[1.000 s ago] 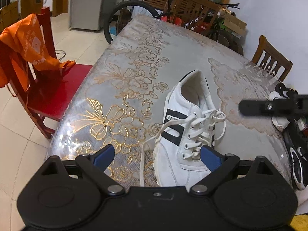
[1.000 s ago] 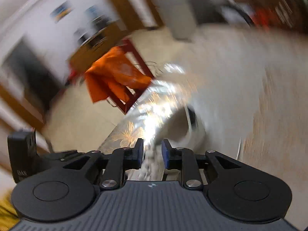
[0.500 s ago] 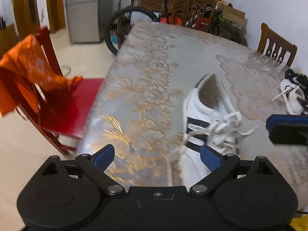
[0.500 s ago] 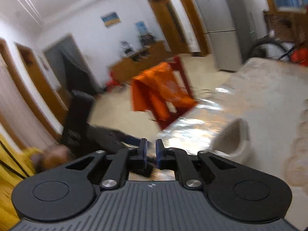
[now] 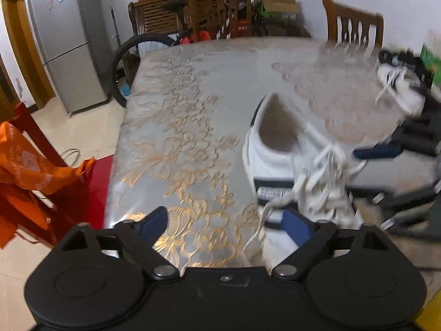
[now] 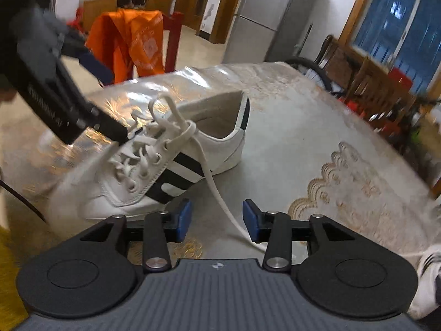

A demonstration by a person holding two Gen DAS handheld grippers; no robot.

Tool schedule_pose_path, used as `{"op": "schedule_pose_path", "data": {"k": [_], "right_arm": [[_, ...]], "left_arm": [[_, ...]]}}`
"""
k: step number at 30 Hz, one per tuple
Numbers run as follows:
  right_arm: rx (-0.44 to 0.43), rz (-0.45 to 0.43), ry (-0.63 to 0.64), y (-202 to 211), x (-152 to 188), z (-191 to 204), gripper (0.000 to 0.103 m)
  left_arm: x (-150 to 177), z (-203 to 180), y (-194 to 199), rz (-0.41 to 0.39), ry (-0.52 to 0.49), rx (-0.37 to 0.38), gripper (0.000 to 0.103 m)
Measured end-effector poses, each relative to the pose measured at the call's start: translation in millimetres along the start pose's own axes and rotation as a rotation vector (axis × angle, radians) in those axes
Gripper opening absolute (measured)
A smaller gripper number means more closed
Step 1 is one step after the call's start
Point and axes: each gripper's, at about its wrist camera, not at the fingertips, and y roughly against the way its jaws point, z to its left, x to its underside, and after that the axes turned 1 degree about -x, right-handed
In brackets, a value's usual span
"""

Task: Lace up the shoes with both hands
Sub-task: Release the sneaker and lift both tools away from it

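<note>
Fingers of both grippers gape empty; a lace of the shoe trails between the right gripper pair.

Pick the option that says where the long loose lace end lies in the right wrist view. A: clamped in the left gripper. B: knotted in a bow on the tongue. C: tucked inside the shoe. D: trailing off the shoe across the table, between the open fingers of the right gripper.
D: the lace runs down off the white shoe and passes between the spread fingers of the right gripper, unclamped.
</note>
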Motion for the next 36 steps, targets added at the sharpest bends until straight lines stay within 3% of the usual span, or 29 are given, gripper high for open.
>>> {"op": "schedule_pose_path", "data": {"k": [1,2,3,4,5,6,11,14,17,19,20,22,23,24,25,28,32,34,35,36], "right_arm": [[0.032,-0.002,0.014,-4.8,1.4,4.0,0.043],[0.06,-0.012,0.014,-6.2,3.8,5.0,0.042],[0.087,-0.026,0.008,-5.7,6.6,4.4,0.034],[0.112,-0.04,-0.018,-8.1,7.5,3.1,0.013],[0.137,-0.053,-0.053,-12.2,7.3,1.5,0.002],[0.164,-0.074,-0.101,-12.1,4.9,-2.1,0.003],[0.311,-0.271,-0.276,43.2,-20.0,-30.7,0.002],[0.338,-0.389,-0.358,80.4,-37.3,-50.2,0.001],[0.33,-0.432,-0.373,93.4,-43.9,-54.1,0.001],[0.322,-0.453,-0.376,100.0,-47.3,-55.4,0.001],[0.311,-0.444,-0.378,100.1,-47.5,-56.2,0.001],[0.281,-0.403,-0.383,96.6,-46.2,-58.0,0.006],[0.278,-0.337,-0.365,88.3,-44.5,-58.4,0.014],[0.28,-0.245,-0.337,76.4,-42.4,-58.4,0.033],[0.281,-0.153,-0.309,64.5,-40.2,-58.4,0.041],[0.291,-0.016,-0.329,49.6,-22.4,-53.9,0.041],[0.232,0.032,-0.444,52.6,-7.1,-42.0,0.046],[0.211,0.048,-0.437,50.6,-7.6,-32.7,0.047],[0.217,0.054,-0.411,49.0,-8.8,-28.0,0.047],[0.224,0.061,-0.384,47.4,-10.1,-23.3,0.047]], "left_arm": [[-1.7,2.7,-2.2,-0.01,0.027,0.018,0.078],[-3.6,5.8,-1.8,-0.024,0.055,0.027,0.064],[-5.7,9.4,1.8,-0.045,0.086,0.026,0.042],[-7.7,13.1,5.3,-0.065,0.118,0.024,0.03],[-9.8,16.7,8.8,-0.085,0.149,0.023,0.011],[-11.9,20.3,12.4,-0.105,0.18,0.022,0.009],[-22.7,39.3,32.5,-0.212,0.33,0.014,0.009],[-32.0,55.9,57.5,-0.306,0.391,0.01,0.009],[-40.6,63.4,68.7,-0.327,0.384,0.026,0.009],[-42.0,62.3,68.2,-0.294,0.345,0.054,0.01],[-41.0,59.9,66.2,-0.267,0.321,0.072,0.016],[-35.0,51.6,58.8,-0.194,0.275,0.108,0.042],[-30.4,46.0,53.4,-0.149,0.253,0.127,0.061],[-25.4,40.3,48.7,-0.114,0.243,0.146,0.061],[-21.0,36.0,45.1,-0.092,0.25,0.165,0.061],[-11.0,29.1,34.4,-0.042,0.314,0.23,0.062],[-7.8,36.6,12.4,0.012,0.474,0.337,0.062],[-6.1,42.3,1.9,0.031,0.546,0.377,0.059],[-5.8,45.4,0.1,0.023,0.572,0.397,0.051],[-5.6,48.5,-1.7,0.016,0.598,0.416,0.028]]}}
